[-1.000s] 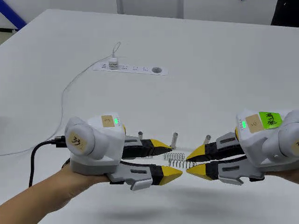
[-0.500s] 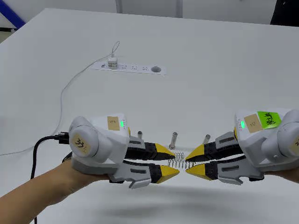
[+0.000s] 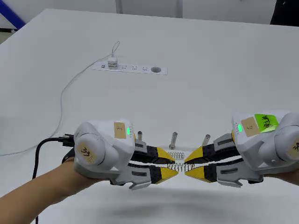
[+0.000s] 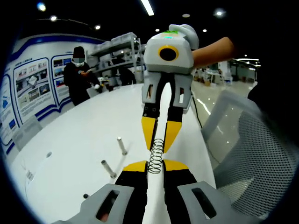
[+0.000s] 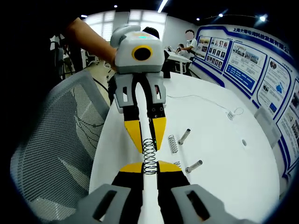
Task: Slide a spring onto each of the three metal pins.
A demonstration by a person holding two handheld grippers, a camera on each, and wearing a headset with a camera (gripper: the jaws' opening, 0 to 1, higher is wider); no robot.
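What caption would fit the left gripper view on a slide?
Left tool and right tool pinch one spring end to end, three metal pins on the table nearby.

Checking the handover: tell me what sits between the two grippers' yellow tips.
A coil spring bridges it, one end in the left gripper, the other in the right gripper; clearest in the left gripper view.

Three upright pins crowd the bench's near edge; power strip and cable obstruct the left; far right lies open.
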